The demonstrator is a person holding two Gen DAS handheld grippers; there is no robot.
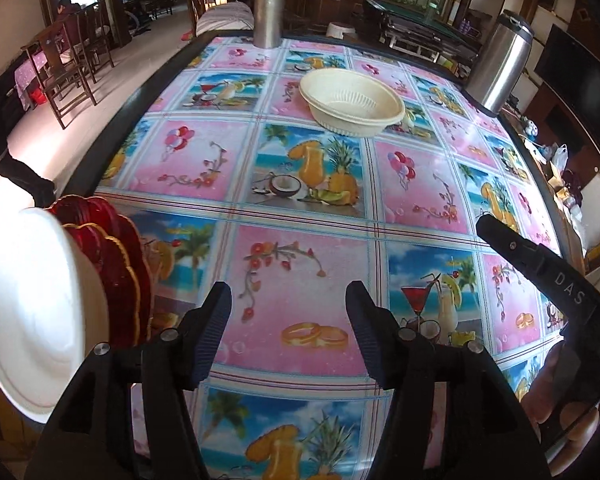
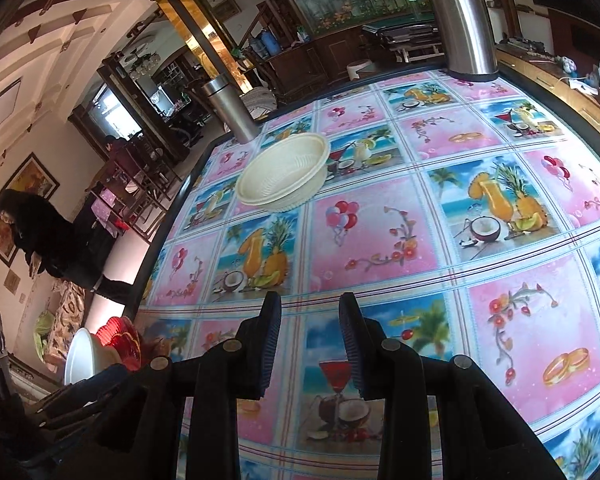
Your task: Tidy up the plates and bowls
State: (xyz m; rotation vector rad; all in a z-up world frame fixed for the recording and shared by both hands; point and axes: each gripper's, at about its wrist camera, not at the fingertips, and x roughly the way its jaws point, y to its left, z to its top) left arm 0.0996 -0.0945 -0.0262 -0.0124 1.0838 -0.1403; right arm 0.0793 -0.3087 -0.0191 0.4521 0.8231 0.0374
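A stack of cream ribbed bowls [image 1: 352, 100] [image 2: 284, 176] sits on the far half of the picture-patterned table [image 1: 300, 280]. At the table's near left edge is a white bowl [image 1: 40, 312] [image 2: 82, 354], seen from its underside, against red gold-rimmed scalloped plates [image 1: 116, 264] [image 2: 120, 338]. My left gripper [image 1: 288, 300] is open over bare tablecloth, just right of the white bowl, with nothing between its fingers. My right gripper [image 2: 310, 308] also stands open and holds nothing above the cloth; its black body [image 1: 540, 264] shows at the right of the left wrist view.
Two steel flasks stand at the far table edge, one at the back left [image 1: 269, 8] [image 2: 230, 108] and one at the back right [image 1: 502, 68] [image 2: 460, 20]. Wooden chairs [image 1: 68, 64] stand off to the left, and a person in black [image 2: 40, 240] leans nearby.
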